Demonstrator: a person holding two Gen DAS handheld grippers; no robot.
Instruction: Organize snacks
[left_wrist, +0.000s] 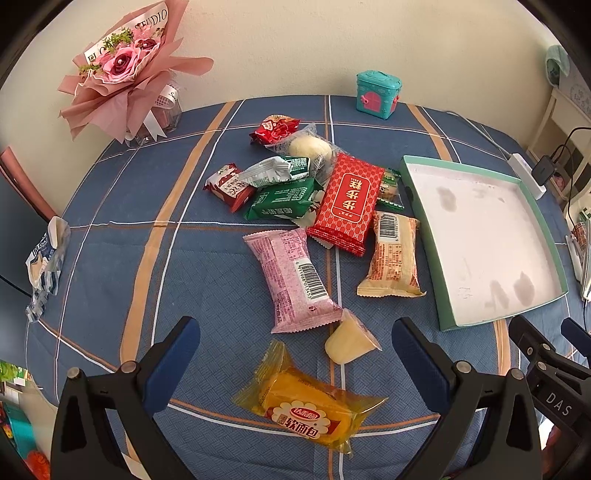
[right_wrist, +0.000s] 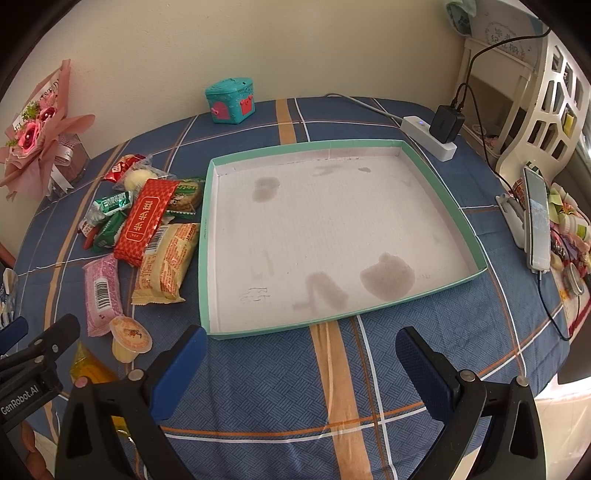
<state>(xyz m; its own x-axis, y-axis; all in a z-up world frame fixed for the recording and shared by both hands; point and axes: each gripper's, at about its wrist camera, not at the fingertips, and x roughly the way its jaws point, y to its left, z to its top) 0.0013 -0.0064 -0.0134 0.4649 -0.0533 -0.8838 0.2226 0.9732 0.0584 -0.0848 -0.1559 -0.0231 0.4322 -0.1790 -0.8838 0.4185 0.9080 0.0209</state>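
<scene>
A pile of wrapped snacks lies on the blue plaid tablecloth: a yellow bread pack (left_wrist: 308, 408), a jelly cup (left_wrist: 351, 341), a pink pack (left_wrist: 291, 278), a beige pack (left_wrist: 393, 254), a red box-pattern pack (left_wrist: 347, 201) and green packs (left_wrist: 282, 199). An empty green-rimmed white tray (right_wrist: 207, 236) sits to their right. My left gripper (left_wrist: 295, 350) is open, just above the yellow bread pack. My right gripper (right_wrist: 301, 362) is open and empty, in front of the tray's near edge. The pink pack (right_wrist: 101, 291) and jelly cup (right_wrist: 131, 338) also show in the right wrist view.
A pink flower bouquet (left_wrist: 125, 70) stands at the back left, a teal toy box (left_wrist: 376, 94) at the back. A white power strip with charger (right_wrist: 430, 134) and a phone on a stand (right_wrist: 535, 221) lie right of the tray. A crumpled wrapper (left_wrist: 46, 266) lies at the left edge.
</scene>
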